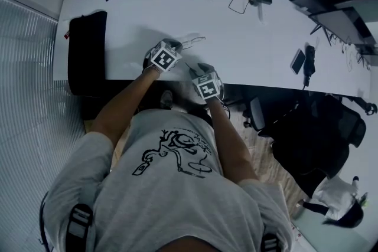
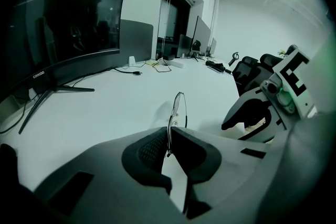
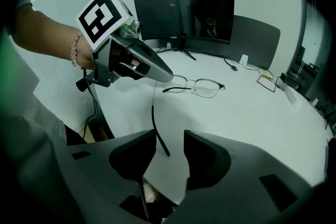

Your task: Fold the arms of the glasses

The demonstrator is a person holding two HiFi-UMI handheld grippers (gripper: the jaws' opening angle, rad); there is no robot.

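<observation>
- My left gripper [image 2: 169, 136] has its jaws closed on the thin metal of the glasses [image 2: 178, 107], pinching them at the near end of the frame.
- From the right gripper view, the lens front of the glasses [image 3: 202, 86] sits just past the left gripper's tips, low over the white table [image 3: 247, 113]. I cannot tell whether it touches the surface.
- One temple arm [image 3: 153, 118] runs from the left gripper's pinch straight toward my right gripper [image 3: 170, 150].
- The right gripper's jaws stand wide apart. The dark tip of that temple arm lies in the gap between them, closer to the left-hand pad, and neither pad presses on it.
- In the head view both grippers are close together at the table's near edge, the glasses [image 1: 194, 41] just beyond them.
- A dark monitor [image 3: 184, 2] stands at the far end of the table.
</observation>
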